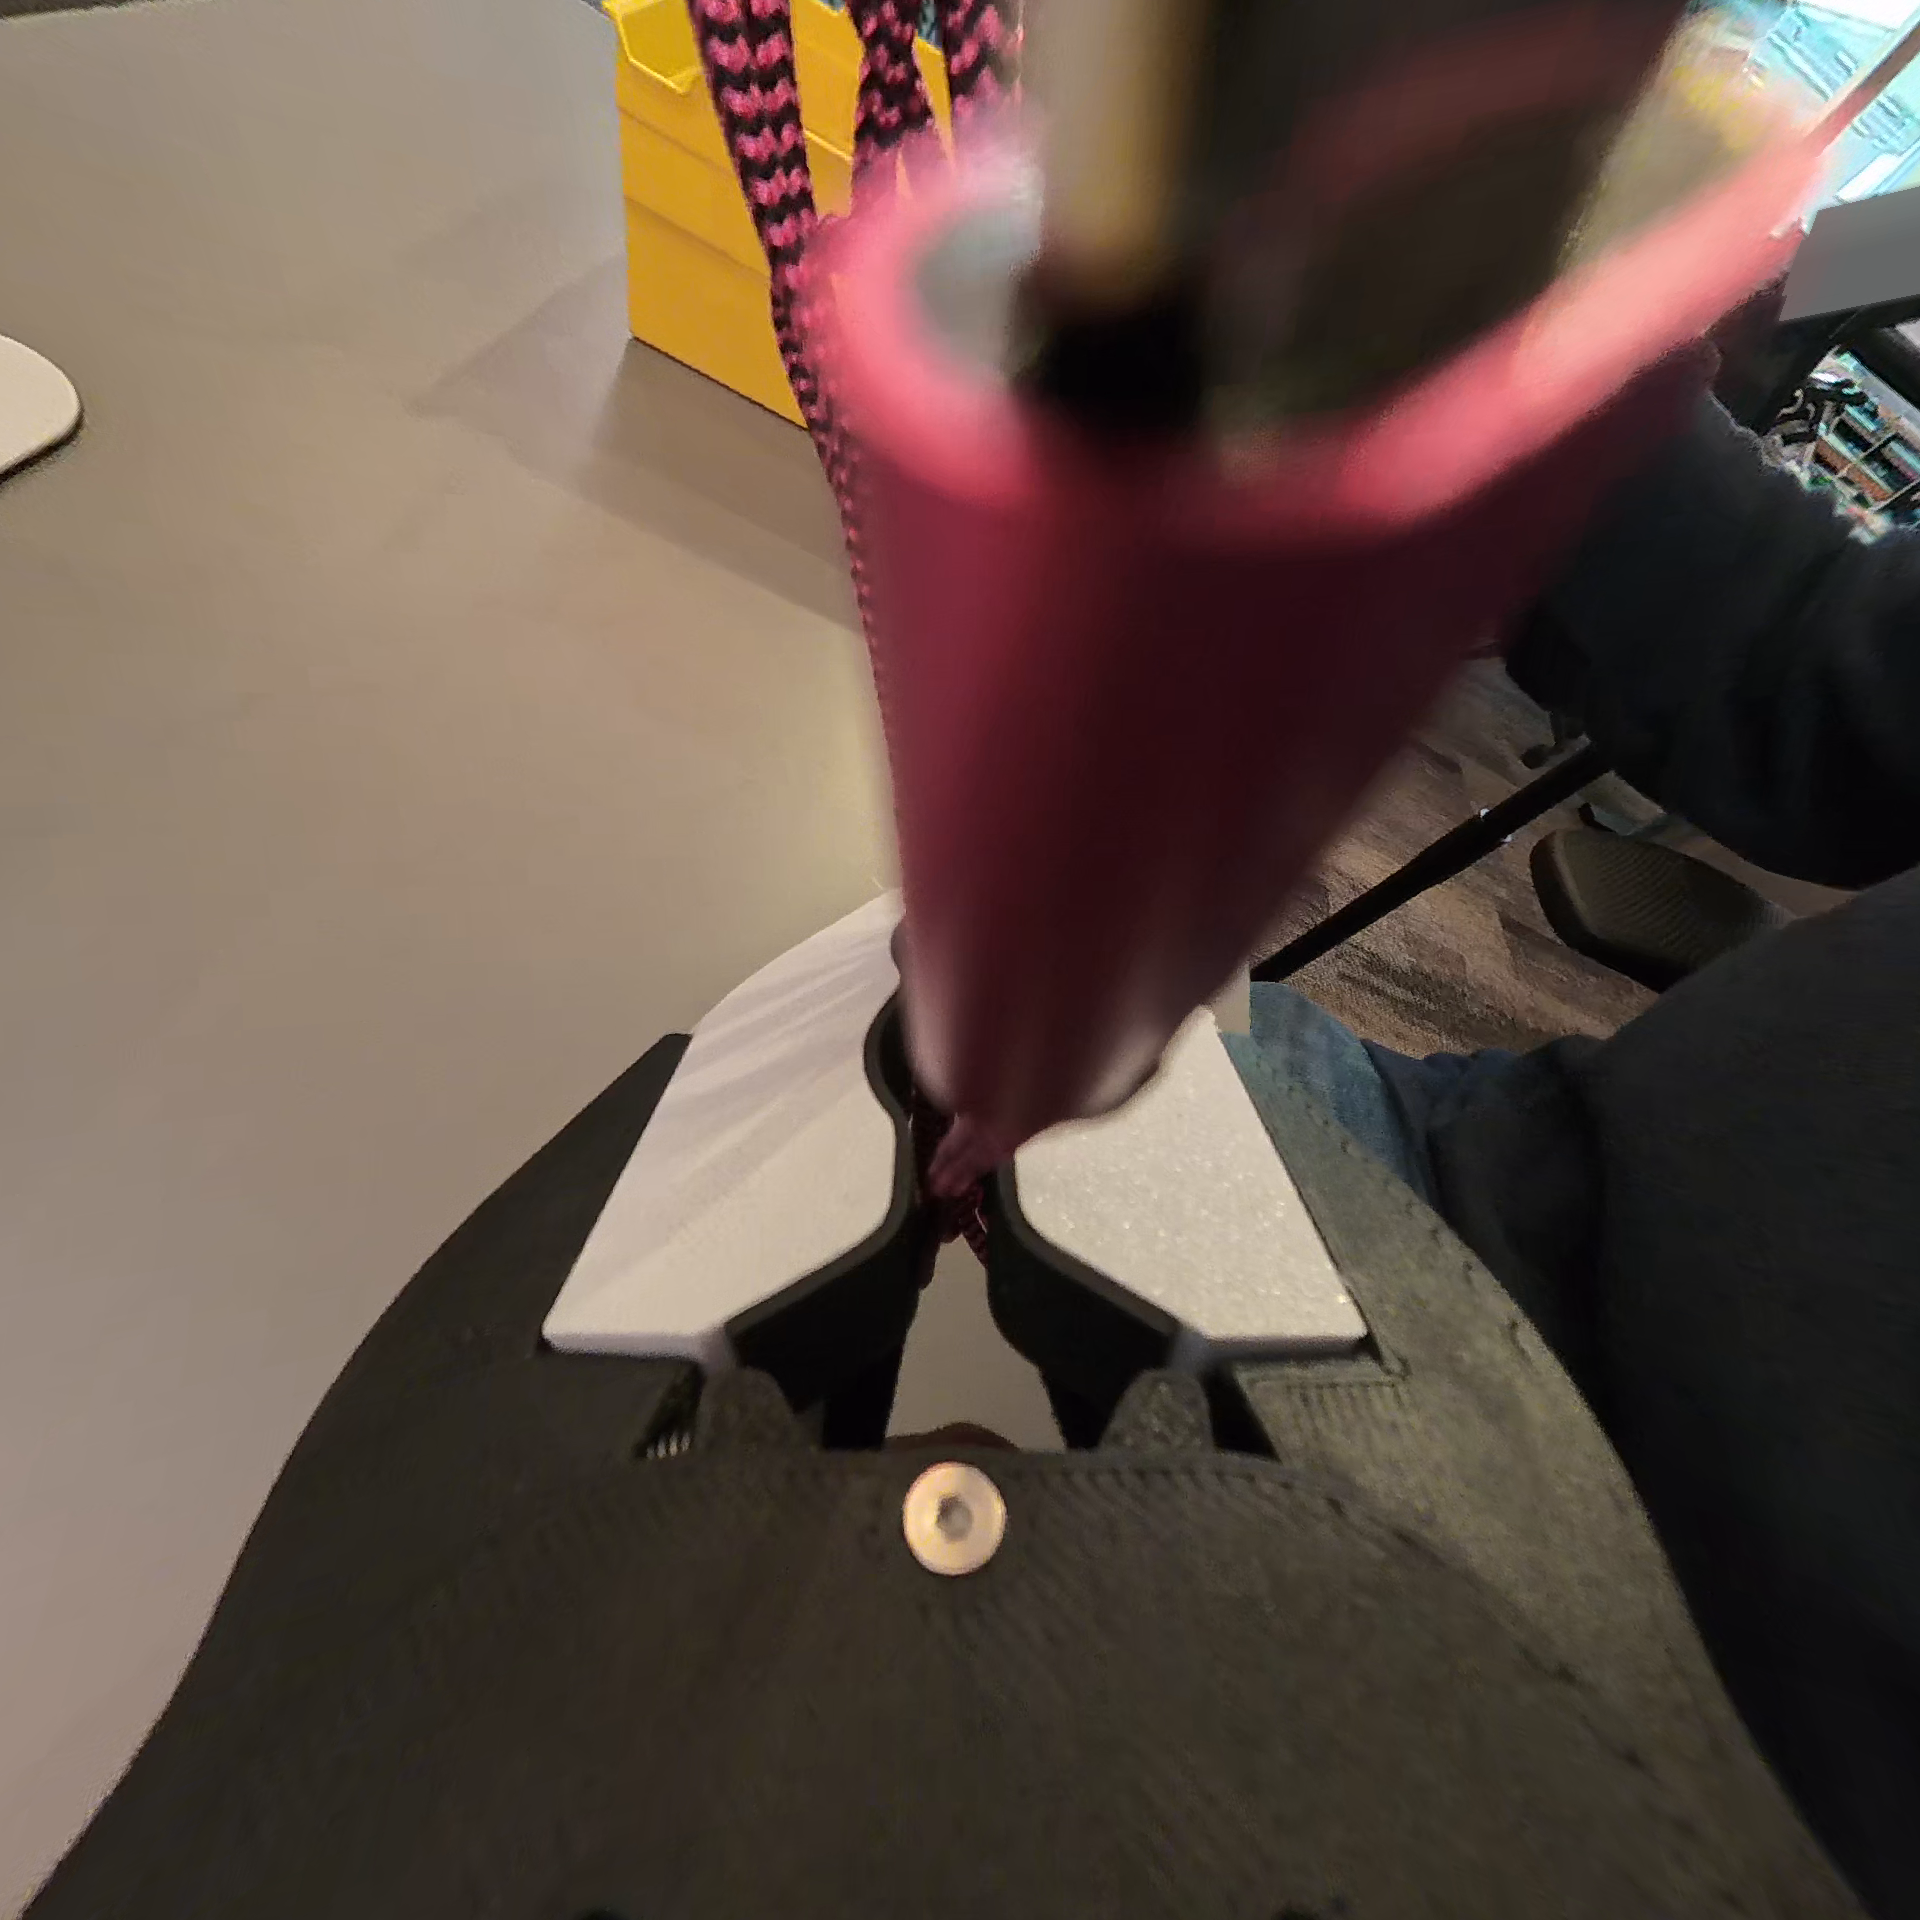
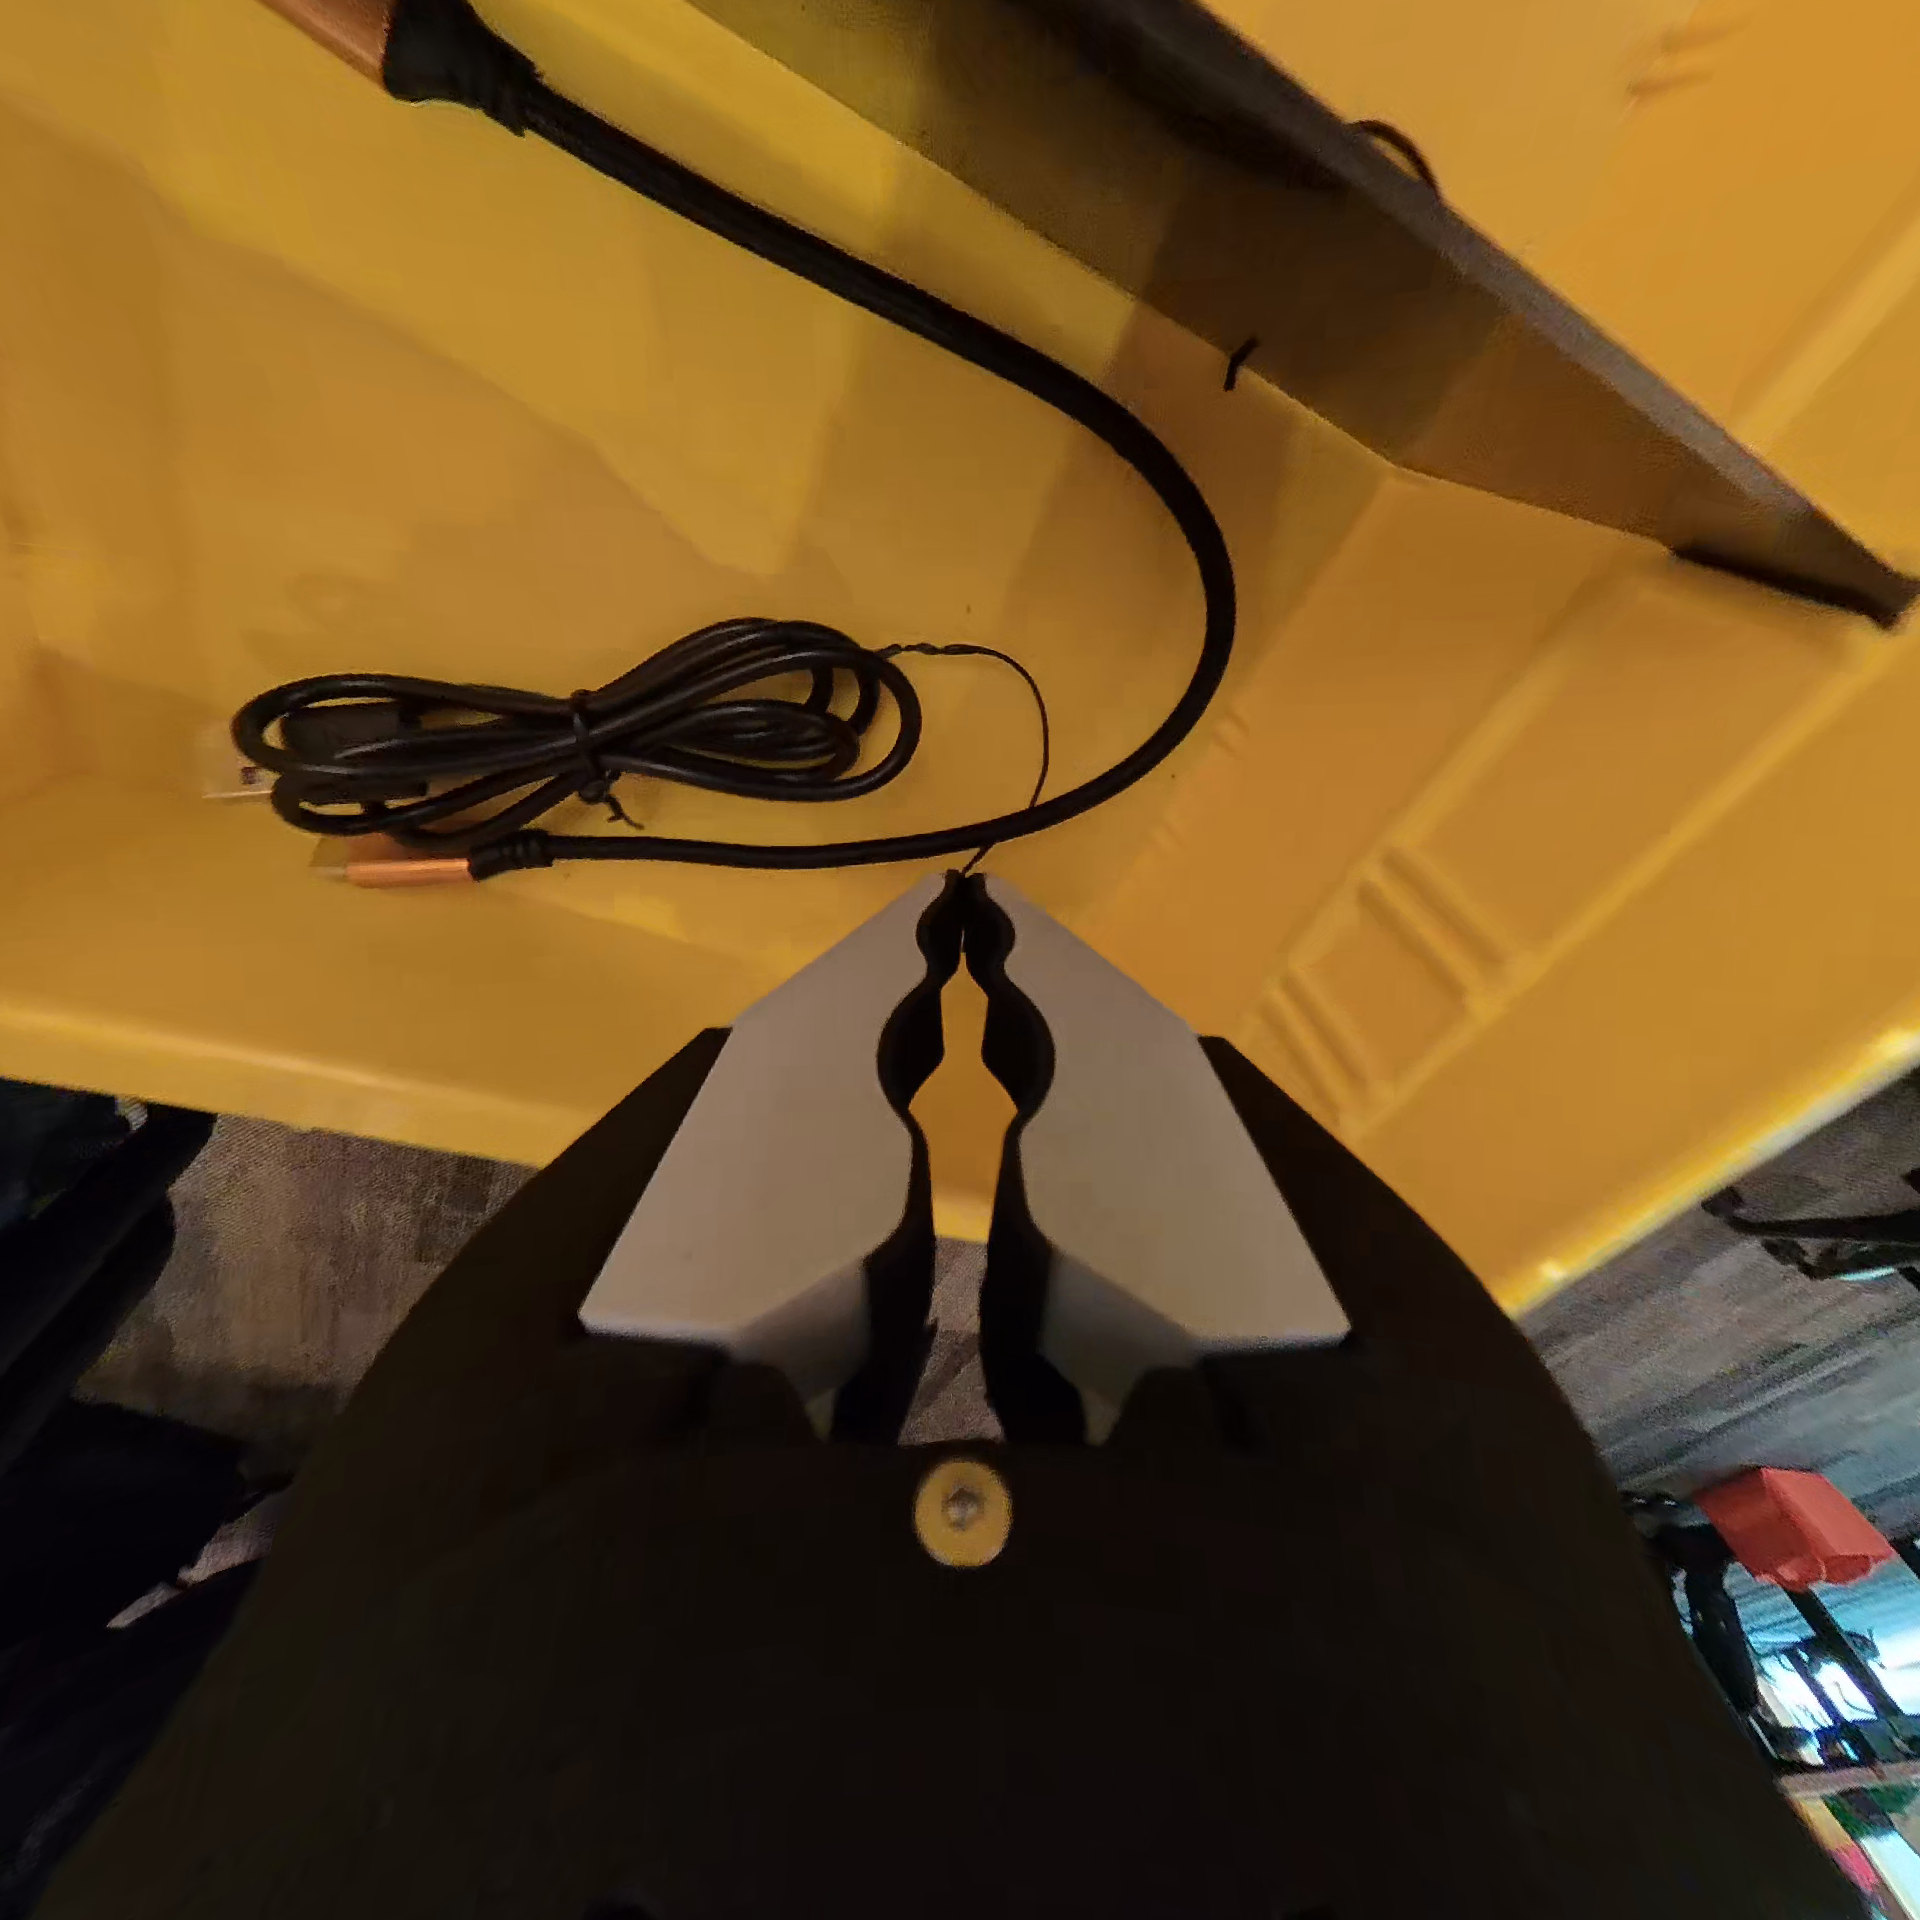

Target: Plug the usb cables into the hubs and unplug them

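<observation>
In the left wrist view my left gripper (image 1: 1049,1049) is shut on the red plug housing (image 1: 1101,707) of a red-and-black braided cable (image 1: 748,114). The housing points up out of the grasp and is blurred; the cable's strands hang in front of the yellow bin (image 1: 707,281). In the right wrist view my right gripper (image 2: 956,883) is over the inside of the yellow bin (image 2: 520,416). Its fingertips are closed on the end of a thin black tie wire (image 2: 1042,727) that runs from a coiled black cable bundle (image 2: 582,727). A black braided cable (image 2: 1205,582) with a copper plug (image 2: 410,871) lies beside it.
A dark flat slab (image 2: 1351,312) spans the bin's top right. The grey table (image 1: 312,675) stretches to the left, with a white object (image 1: 31,405) at its left edge. A person's dark sleeve (image 1: 1745,675) is at the right. Floor and chair parts show beyond. One gripper's finger ends stand about 45 cm off the other's.
</observation>
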Demonstrator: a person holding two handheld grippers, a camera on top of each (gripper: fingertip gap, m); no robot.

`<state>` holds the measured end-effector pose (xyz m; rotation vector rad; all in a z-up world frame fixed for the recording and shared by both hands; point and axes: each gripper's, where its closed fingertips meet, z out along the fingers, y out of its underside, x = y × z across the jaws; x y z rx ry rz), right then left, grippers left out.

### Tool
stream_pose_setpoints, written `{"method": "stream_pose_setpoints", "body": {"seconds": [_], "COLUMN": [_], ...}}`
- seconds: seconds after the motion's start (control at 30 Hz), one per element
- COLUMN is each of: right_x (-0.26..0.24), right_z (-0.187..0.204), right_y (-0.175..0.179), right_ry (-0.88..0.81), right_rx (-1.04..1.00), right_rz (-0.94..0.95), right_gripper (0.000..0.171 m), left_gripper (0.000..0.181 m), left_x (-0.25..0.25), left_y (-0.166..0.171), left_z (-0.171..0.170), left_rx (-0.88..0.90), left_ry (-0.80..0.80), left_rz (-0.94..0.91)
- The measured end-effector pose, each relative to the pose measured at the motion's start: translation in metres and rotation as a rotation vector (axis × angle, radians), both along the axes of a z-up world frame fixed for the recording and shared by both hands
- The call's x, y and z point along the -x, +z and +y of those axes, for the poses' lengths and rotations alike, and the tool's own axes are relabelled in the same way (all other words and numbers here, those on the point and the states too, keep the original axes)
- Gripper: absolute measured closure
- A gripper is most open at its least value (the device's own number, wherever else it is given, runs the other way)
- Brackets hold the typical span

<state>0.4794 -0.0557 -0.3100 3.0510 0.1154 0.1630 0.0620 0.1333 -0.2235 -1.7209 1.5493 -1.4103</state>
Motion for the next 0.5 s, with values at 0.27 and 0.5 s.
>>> {"method": "stream_pose_setpoints", "body": {"seconds": [0.27,0.5], "right_x": [0.007,0.006], "right_z": [0.009,0.027], "right_y": [0.048,0.03], "right_ry": [0.03,0.081], "right_rx": [-0.128,-0.168], "right_rz": [-0.052,-0.012], "right_gripper": [0.171,0.159], "left_gripper": [0.172,0.172], "left_x": [-0.001,-0.002], "left_y": [0.006,0.005], "left_z": [0.001,-0.002], "left_rx": [-0.011,-0.013], "left_ry": [0.009,0.002], "left_rz": [-0.013,-0.005]}}
